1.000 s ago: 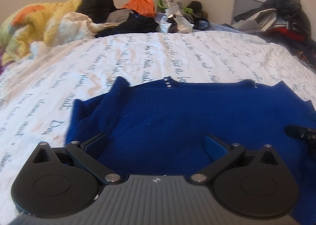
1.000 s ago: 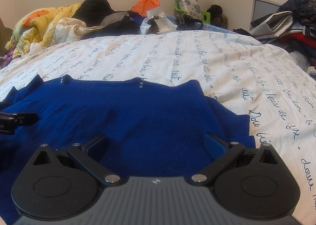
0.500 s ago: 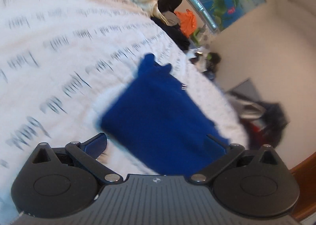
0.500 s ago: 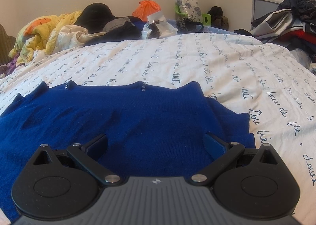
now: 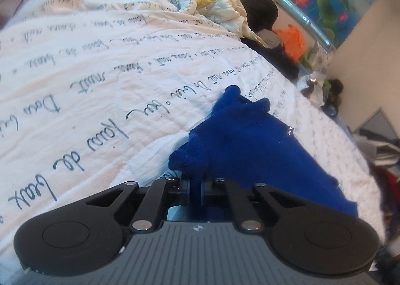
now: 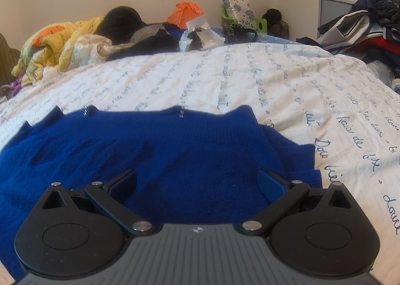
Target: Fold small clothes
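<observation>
A dark blue knit sweater [image 5: 250,147] lies spread on the white bedspread [image 5: 100,72] printed with script. My left gripper [image 5: 196,185] is rolled sideways at the sweater's left edge. Its jaws are closing tight, and the pads pinch a bunched corner of the blue knit. In the right wrist view the sweater [image 6: 175,150] lies flat with its neckline toward the far side. My right gripper [image 6: 197,177] hovers over the sweater's right half, open, with nothing gripped between its blue pads [image 6: 271,181].
A heap of yellow bedding [image 6: 55,44], dark clothes and an orange bag [image 6: 185,11] lies at the head of the bed. More clothes [image 6: 362,24] are stacked off the right side. The bedspread [image 6: 225,79] stretches beyond the sweater.
My left gripper swung to the sweater's left edge, rolled sideways and went from wide open to shut on the knit corner. My right gripper stayed in place and open.
</observation>
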`<state>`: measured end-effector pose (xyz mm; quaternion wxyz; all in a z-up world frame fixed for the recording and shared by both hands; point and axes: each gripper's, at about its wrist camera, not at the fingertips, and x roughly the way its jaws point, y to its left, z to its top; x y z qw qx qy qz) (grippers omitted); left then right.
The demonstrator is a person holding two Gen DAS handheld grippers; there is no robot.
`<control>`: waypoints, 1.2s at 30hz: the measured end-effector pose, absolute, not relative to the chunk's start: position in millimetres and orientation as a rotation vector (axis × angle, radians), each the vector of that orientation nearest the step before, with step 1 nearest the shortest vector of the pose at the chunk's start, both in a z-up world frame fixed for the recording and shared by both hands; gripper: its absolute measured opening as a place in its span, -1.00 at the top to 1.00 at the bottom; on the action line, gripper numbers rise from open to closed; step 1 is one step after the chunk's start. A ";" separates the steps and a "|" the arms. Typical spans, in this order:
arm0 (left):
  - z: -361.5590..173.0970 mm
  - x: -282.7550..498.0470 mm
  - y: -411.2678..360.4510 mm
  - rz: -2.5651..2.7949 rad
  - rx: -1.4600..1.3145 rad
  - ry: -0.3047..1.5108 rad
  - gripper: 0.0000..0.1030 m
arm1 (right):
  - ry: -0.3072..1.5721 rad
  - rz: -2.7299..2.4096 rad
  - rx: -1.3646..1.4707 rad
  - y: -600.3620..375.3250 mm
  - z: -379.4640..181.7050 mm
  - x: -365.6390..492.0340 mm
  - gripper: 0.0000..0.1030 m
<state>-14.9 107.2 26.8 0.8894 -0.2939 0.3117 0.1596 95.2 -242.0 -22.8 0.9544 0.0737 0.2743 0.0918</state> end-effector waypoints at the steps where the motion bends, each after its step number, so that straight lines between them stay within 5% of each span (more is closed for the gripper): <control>1: 34.3 -12.2 97.7 0.317 -0.563 0.626 0.87 | 0.526 0.214 0.219 -249.8 -11.4 91.0 -1.00; 4: 67.3 2.2 31.6 0.143 -0.344 0.519 0.88 | 0.485 0.404 0.463 -278.2 17.8 96.6 -1.00; 8: 81.8 5.9 -86.7 -0.234 -0.022 0.436 0.88 | 0.702 0.694 0.795 -309.2 12.7 159.8 -1.00; 16: 32.3 -11.2 -161.4 -0.473 0.191 0.526 0.87 | 0.903 0.643 0.790 -326.4 -38.0 209.4 -0.99; 18: 30.8 -15.0 -161.9 -0.478 0.211 0.511 0.87 | 0.871 0.618 0.728 -324.0 -36.9 206.4 -0.59; 19: 29.6 -14.6 -160.3 -0.484 0.209 0.512 0.87 | 0.871 0.587 0.658 -320.2 -35.3 206.1 0.21; 20: 29.8 -13.2 -160.7 -0.487 0.210 0.518 0.87 | 0.883 0.559 0.602 -315.9 -36.1 206.9 0.66; 26: 33.7 -31.9 -183.3 -0.583 0.348 0.425 0.89 | 0.771 0.546 0.485 -325.7 -8.7 181.0 0.81; 30: 6.1 -26.7 -190.3 -0.636 0.349 0.545 0.87 | 0.794 0.437 0.432 -350.4 -21.0 166.9 0.79; 32: 1.4 -22.3 -177.2 -0.643 0.278 0.544 0.74 | 0.801 0.419 0.537 -366.9 -40.2 164.3 0.69; 33: 3.9 -20.9 -168.9 -0.650 0.243 0.552 0.48 | 0.788 0.411 0.628 -377.1 -44.2 160.4 0.62; 36: 18.3 -18.0 -128.3 -0.643 0.124 0.558 -0.95 | 0.666 0.303 0.744 -398.4 -35.1 137.8 -0.22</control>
